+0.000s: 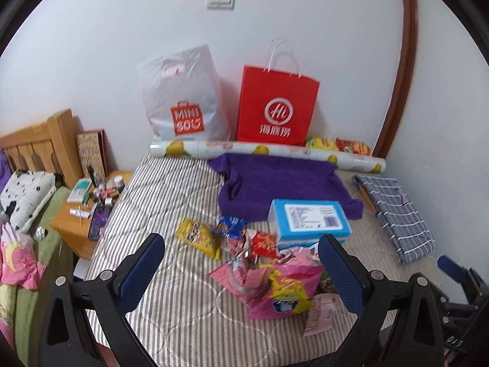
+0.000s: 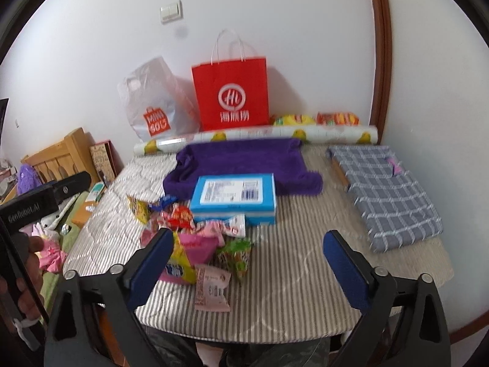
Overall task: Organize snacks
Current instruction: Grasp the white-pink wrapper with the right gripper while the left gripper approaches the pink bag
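Note:
A loose pile of snack packets (image 1: 269,272) lies on the striped mattress (image 1: 159,202), with a yellow packet (image 1: 200,238) at its left and a pink bag (image 1: 284,287) in front. The pile also shows in the right wrist view (image 2: 195,241). A blue box (image 1: 308,220) sits behind it on a purple cloth (image 1: 275,180). My left gripper (image 1: 244,275) is open and empty, hovering just before the pile. My right gripper (image 2: 247,263) is open and empty, to the right of the pile.
A white Miniso bag (image 1: 186,101) and a red paper bag (image 1: 275,107) stand against the wall behind a long printed roll (image 1: 262,151). More snack packets (image 1: 339,145) lie behind the roll. A folded checked cloth (image 1: 394,211) lies at the right. A cluttered nightstand (image 1: 82,214) stands left.

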`<state>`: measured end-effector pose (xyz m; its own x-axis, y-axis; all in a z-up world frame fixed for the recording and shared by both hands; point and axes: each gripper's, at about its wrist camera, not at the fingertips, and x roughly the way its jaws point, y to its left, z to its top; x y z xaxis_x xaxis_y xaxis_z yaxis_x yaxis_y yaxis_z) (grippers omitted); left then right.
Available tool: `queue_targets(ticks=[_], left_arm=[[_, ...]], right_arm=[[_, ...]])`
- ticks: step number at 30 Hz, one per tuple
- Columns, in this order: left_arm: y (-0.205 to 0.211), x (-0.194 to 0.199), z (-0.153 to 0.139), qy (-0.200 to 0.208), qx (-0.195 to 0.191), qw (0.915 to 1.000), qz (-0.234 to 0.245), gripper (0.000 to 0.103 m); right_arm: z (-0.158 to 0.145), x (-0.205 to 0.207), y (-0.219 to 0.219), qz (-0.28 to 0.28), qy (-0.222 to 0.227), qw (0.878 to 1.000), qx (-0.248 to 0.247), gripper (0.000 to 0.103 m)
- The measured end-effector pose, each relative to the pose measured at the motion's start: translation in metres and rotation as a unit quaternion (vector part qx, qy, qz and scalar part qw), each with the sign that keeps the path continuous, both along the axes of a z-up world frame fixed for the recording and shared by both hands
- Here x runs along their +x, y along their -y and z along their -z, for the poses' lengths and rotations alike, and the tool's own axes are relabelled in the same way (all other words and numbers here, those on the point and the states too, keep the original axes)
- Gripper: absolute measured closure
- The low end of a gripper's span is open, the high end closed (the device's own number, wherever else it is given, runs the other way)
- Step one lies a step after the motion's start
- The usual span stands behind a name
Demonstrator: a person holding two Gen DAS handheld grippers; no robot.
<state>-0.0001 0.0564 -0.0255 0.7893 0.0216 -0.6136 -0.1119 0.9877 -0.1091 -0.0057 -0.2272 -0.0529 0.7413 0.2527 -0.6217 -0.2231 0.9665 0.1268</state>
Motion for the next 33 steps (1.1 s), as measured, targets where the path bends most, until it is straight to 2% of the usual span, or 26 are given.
queue_targets(ticks=[3, 8, 10, 14, 17, 22, 27, 29, 33], left_arm=[[-0.011, 0.003, 0.011, -0.011, -0.006, 0.9998, -0.014, 0.01], [-0.023, 0.012, 0.028, -0.029, -0.016, 0.999, -0.031, 0.01], [-0.026, 0.015, 0.034, -0.032, -0.018, 0.9989, -0.029, 0.01], [-0.028, 0.022, 0.044, -0.043, -0.012, 0.9986, -0.03, 0.009], [-0.03, 0.028, 0.054, -0.053, -0.006, 0.9982, -0.029, 0.009], [-0.03, 0.036, 0.069, -0.066, -0.003, 0.9975, -0.025, 0.009], [-0.029, 0.043, 0.09, -0.091, -0.005, 0.9957, -0.02, 0.009], [-0.03, 0.044, 0.097, -0.096, -0.01, 0.9952, -0.013, 0.009], [-0.027, 0.045, 0.108, -0.104, -0.02, 0.9943, 0.01, 0.009]], right_arm=[[0.022, 0.004, -0.005, -0.008, -0.023, 1.0, -0.001, 0.01], [0.059, 0.01, -0.012, -0.004, -0.06, 0.998, 0.007, 0.018], [0.074, 0.014, -0.017, -0.022, -0.08, 0.996, 0.016, 0.019], [0.103, 0.022, -0.035, -0.039, -0.108, 0.993, 0.001, 0.026], [0.119, 0.026, -0.043, -0.048, -0.127, 0.991, 0.016, 0.026], [0.139, 0.032, -0.051, -0.046, -0.145, 0.988, 0.015, 0.028], [0.155, 0.037, -0.057, -0.053, -0.149, 0.987, 0.008, 0.046], [0.158, 0.038, -0.058, -0.059, -0.146, 0.987, 0.008, 0.062], [0.157, 0.038, -0.048, -0.051, -0.137, 0.989, -0.006, 0.067]])
